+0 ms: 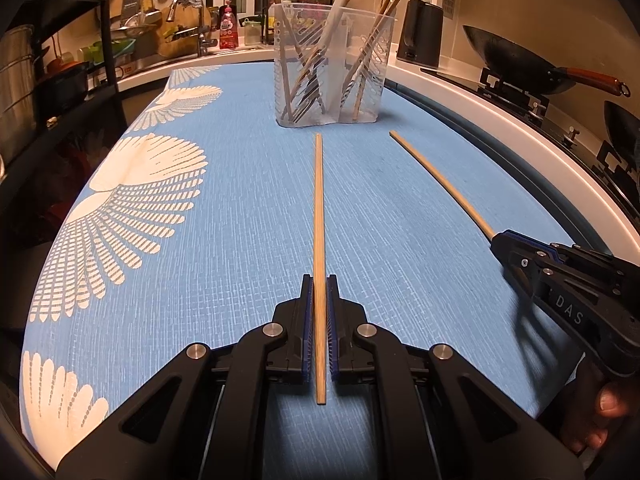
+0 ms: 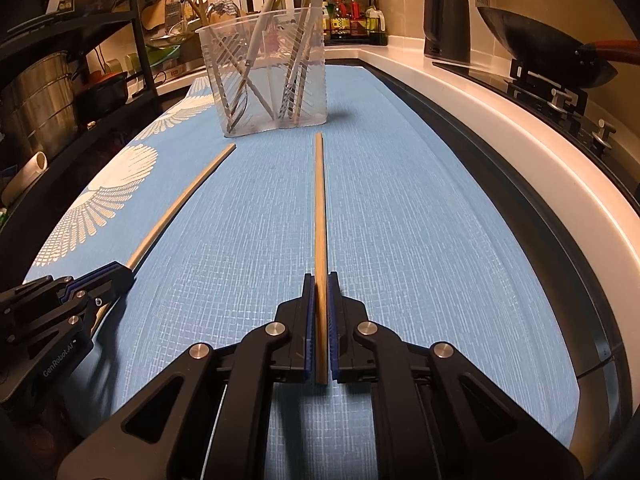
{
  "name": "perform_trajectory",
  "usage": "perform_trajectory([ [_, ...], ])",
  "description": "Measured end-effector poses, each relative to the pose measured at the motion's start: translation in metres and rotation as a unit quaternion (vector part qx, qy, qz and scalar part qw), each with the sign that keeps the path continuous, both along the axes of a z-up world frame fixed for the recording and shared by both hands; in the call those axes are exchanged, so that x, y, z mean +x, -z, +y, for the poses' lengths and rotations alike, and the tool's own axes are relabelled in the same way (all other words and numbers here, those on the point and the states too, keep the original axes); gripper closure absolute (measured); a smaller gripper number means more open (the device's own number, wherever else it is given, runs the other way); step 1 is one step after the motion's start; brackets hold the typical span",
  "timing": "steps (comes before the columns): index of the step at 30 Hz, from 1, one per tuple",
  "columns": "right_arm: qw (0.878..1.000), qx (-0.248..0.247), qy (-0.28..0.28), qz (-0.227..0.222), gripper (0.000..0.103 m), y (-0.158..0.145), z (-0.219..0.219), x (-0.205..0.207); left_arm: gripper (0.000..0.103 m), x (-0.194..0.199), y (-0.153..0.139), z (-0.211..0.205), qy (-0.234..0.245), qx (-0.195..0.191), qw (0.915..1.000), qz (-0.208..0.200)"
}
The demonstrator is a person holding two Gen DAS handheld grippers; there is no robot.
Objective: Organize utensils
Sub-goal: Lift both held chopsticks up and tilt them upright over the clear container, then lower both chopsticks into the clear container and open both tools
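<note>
My left gripper [image 1: 319, 280] is shut on a long wooden chopstick [image 1: 319, 208] that points straight ahead at a clear plastic utensil holder [image 1: 332, 76]. My right gripper [image 2: 319, 279] is shut on a second wooden chopstick [image 2: 319, 200], also pointing at the holder [image 2: 268, 80]. The holder stands on the blue patterned cloth [image 1: 240, 200] and holds several chopsticks and a white utensil. Each gripper shows in the other's view: the right one [image 1: 500, 240] at the right with its chopstick [image 1: 436, 176], the left one [image 2: 120, 272] at the left with its chopstick [image 2: 188, 192].
A white counter edge [image 1: 520, 128] runs along the right, with a wok [image 1: 516, 60] on a stove and a black kettle [image 1: 420, 32]. A sink and bottles [image 1: 228, 28] stand at the back. A dark shelf rack with pots [image 2: 48, 92] is on the left.
</note>
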State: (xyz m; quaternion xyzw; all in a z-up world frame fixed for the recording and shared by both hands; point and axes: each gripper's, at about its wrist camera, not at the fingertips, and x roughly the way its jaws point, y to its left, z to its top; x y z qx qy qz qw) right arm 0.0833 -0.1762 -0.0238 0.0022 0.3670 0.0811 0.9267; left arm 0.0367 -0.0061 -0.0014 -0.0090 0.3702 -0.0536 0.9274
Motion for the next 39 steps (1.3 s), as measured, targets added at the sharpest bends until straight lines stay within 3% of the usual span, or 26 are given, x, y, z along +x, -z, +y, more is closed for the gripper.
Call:
perform_trajectory([
  [7, 0.999, 0.001, 0.005, -0.041, 0.097, -0.030, -0.005, -0.013, 0.097, -0.016, -0.024, 0.003, 0.001, 0.006, 0.9982, -0.060],
  [14, 0.996, 0.002, 0.006, -0.093, 0.097, -0.071, -0.013, -0.027, 0.097, -0.031, -0.060, 0.006, -0.004, 0.017, 0.9898, -0.142],
  [23, 0.989, 0.000, -0.006, -0.150, 0.097, -0.120, -0.014, -0.036, 0.097, -0.032, -0.098, 0.004, 0.004, 0.023, 0.9834, -0.180],
  [30, 0.985, 0.012, -0.019, -0.172, 0.097, -0.149, -0.010, -0.029, 0.097, -0.018, -0.127, 0.007, 0.017, 0.010, 0.9853, -0.170],
  [39, 0.986, 0.043, -0.049, -0.154, 0.097, -0.190, -0.007, -0.002, 0.097, 0.023, -0.166, 0.027, 0.042, -0.048, 0.9925, -0.104],
])
